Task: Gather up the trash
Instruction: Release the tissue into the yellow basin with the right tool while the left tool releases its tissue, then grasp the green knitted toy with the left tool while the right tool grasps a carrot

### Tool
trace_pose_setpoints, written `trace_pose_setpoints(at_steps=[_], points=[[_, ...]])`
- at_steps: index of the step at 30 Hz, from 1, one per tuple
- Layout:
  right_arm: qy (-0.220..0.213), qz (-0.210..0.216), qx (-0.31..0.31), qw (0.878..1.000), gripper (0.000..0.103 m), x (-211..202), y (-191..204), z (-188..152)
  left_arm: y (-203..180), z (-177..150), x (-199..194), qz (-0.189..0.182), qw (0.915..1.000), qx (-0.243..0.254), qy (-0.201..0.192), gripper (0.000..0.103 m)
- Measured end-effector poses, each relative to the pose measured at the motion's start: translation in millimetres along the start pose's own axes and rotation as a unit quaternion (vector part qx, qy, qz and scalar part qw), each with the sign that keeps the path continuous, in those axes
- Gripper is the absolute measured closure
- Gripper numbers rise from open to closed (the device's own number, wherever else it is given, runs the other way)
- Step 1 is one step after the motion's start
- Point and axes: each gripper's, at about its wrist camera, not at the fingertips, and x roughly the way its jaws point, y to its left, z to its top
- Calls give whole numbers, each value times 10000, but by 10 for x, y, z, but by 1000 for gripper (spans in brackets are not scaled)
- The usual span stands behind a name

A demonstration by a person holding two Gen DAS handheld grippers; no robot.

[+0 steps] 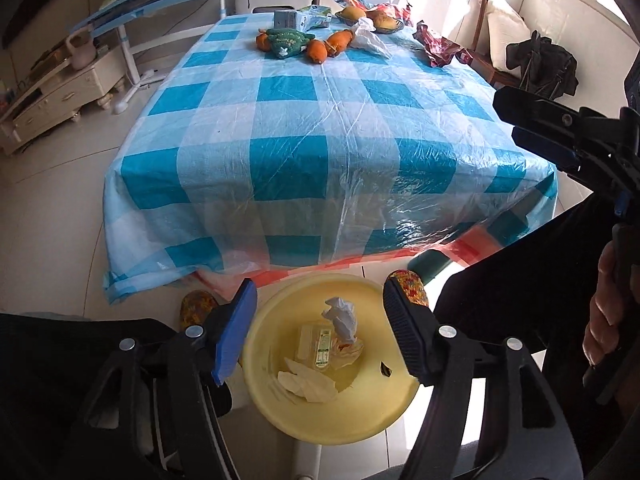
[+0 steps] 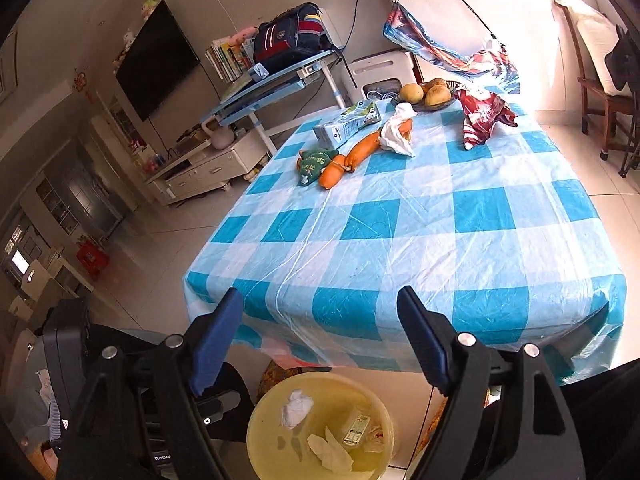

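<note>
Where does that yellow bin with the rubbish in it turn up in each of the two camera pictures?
Left wrist view: the yellow bin sits bottom centre, on the floor between the open left gripper fingers.
Right wrist view: the same bin is at the bottom edge, below the open right gripper.
Shared landmark: the blue checked tablecloth just beyond the bin.

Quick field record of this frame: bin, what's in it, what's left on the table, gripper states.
bin: yellow bin on the floor at the table's near edge
bin contents: crumpled tissue, small carton, paper scraps
table: blue checked cloth; near part bare
far end of table: white wrapper, red bag, milk carton, carrot toys, fruit bowl
left gripper: open, empty, over the bin
right gripper: open, empty, at the table's near edge
</note>
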Motion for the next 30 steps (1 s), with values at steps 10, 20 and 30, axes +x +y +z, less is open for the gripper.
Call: trace_pose_setpoints(at_steps=[10,20,30], points=[[-112,-54,10,9999,24,-43,-44,15,-59,77,-104,362,9982,146,-462,27],[-60,-133,-133,9998,23,8,-6,5,14,102,-160,481,9967,6,-646,24],[-38,-200,-378,9991,23,30,74,-19,202,145,-200,507,9944,-528,-758,23]])
